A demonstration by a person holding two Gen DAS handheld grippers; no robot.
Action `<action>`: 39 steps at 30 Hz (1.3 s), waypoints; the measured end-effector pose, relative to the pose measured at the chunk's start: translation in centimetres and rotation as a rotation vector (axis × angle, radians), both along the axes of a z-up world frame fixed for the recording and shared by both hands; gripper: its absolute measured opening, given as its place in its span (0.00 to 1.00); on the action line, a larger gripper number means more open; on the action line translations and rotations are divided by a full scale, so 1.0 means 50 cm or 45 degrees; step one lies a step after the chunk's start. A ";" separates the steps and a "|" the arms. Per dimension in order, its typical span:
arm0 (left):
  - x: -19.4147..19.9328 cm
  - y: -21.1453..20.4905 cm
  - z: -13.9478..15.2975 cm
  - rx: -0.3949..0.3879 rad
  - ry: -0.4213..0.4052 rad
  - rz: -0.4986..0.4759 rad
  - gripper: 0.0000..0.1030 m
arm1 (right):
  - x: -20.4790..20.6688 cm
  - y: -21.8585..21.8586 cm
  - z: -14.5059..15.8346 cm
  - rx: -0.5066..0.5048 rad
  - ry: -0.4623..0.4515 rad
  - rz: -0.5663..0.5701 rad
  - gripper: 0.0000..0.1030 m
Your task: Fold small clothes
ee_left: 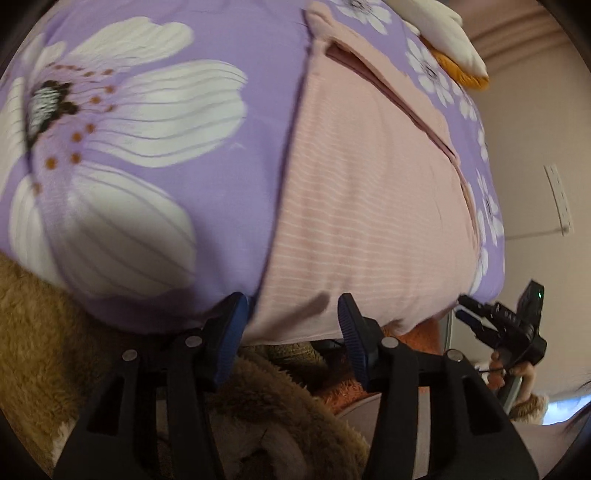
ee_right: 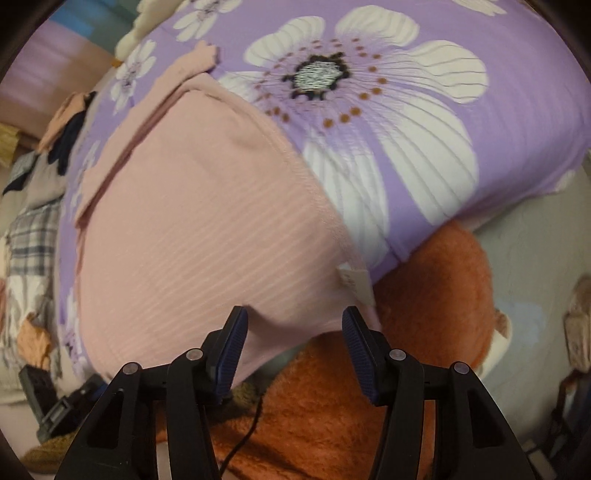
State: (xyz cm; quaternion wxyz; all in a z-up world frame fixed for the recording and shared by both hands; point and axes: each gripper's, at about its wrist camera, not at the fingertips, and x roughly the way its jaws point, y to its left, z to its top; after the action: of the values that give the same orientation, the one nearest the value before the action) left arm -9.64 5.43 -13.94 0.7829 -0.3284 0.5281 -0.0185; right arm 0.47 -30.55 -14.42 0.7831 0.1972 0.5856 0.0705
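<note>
From the left wrist view, the pink striped garment (ee_left: 369,206) lies spread flat on the bed's purple flowered sheet (ee_left: 147,147), its near hem hanging at the bed edge just ahead of the left claw (ee_left: 291,321). The claw's two blue pads (ee_left: 232,328) stand apart, and the garment's lower left corner sits between them; neither pad presses on the cloth, though the left pad is right at the garment's side edge. A folded-over flap runs diagonally across the garment's far part. The picture is smeared, so the hem's exact line under the pads is hard to make out. Below the bed edge, brown fuzzy fabric (ee_left: 44,332) fills the lower left. At far right the right claw (ee_left: 469,314) shows small, with a bit of the person's hand (ee_left: 517,369) behind it; its opening cannot be told from here. A white cushion (ee_left: 443,33) is cut off at the top.

From the right wrist view, the same pink garment (ee_right: 207,221) reaches down toward the right claw (ee_right: 295,339), whose pads (ee_right: 356,343) are held apart. The garment's lower right corner hangs into the gap, touching or nearly touching the left pad; the right pad is clear of it. A small white label (ee_right: 354,280) sticks out at the side seam. Orange fuzzy fabric (ee_right: 406,332) lies beneath. At far left, checked cloth (ee_right: 29,236) and other clothes are blurred and cut off.
</note>
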 end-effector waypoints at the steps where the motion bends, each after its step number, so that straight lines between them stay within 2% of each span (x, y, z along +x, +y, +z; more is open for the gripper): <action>1: -0.003 0.002 0.003 0.008 0.000 0.013 0.48 | -0.001 0.001 0.012 -0.021 -0.012 0.006 0.54; 5: 0.001 0.004 0.028 0.052 -0.025 0.068 0.48 | 0.001 -0.001 0.048 -0.089 -0.084 0.027 0.54; 8: 0.008 0.004 0.036 0.051 -0.065 0.059 0.48 | 0.011 -0.012 0.022 -0.057 -0.036 0.007 0.54; 10: 0.024 -0.009 0.034 0.064 -0.075 0.016 0.48 | 0.018 -0.010 -0.003 -0.023 0.011 0.019 0.54; 15: 0.053 -0.049 0.015 0.131 -0.074 -0.112 0.48 | 0.013 -0.005 -0.018 0.043 -0.036 0.100 0.54; 16: 0.056 -0.054 0.015 0.141 -0.085 -0.128 0.47 | 0.011 -0.004 -0.018 0.067 -0.036 0.119 0.45; 17: 0.061 -0.060 0.015 0.160 -0.082 -0.138 0.38 | 0.009 0.001 -0.016 0.103 -0.033 0.143 0.24; 18: 0.063 -0.063 0.016 0.174 -0.081 -0.144 0.32 | 0.005 0.006 -0.011 0.113 -0.032 0.166 0.16; 19: 0.063 -0.065 0.015 0.179 -0.084 -0.148 0.20 | 0.000 0.016 -0.001 0.080 -0.051 0.204 0.07; 20: 0.064 -0.067 0.012 0.192 -0.073 -0.153 0.13 | -0.003 0.029 0.008 0.054 -0.076 0.242 0.04; 23: 0.066 -0.072 0.019 0.223 -0.076 -0.160 0.08 | 0.001 0.053 0.038 0.115 -0.122 0.304 0.04; 25: 0.069 -0.071 0.029 0.202 -0.093 -0.168 0.07 | 0.007 0.061 0.072 0.190 -0.175 0.347 0.04; 28: 0.073 -0.062 0.065 0.122 -0.192 -0.173 0.07 | 0.037 0.071 0.128 0.293 -0.265 0.403 0.04; 31: 0.100 -0.052 0.119 0.099 -0.339 -0.172 0.07 | 0.072 0.078 0.171 0.404 -0.363 0.432 0.04; 33: 0.126 -0.051 0.137 0.084 -0.381 -0.166 0.07 | 0.109 0.088 0.192 0.454 -0.416 0.429 0.04; 36: 0.166 -0.042 0.156 0.131 -0.424 -0.147 0.07 | 0.146 0.097 0.202 0.440 -0.476 0.402 0.04; 39: 0.196 -0.011 0.154 0.136 -0.401 -0.107 0.07 | 0.198 0.112 0.188 0.398 -0.462 0.334 0.04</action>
State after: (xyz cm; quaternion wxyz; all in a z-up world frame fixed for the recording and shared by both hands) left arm 0.17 4.87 -6.23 0.8707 -0.2572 0.4125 -0.0743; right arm 10.35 -24.93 -5.04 0.8194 0.2224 0.4382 0.2950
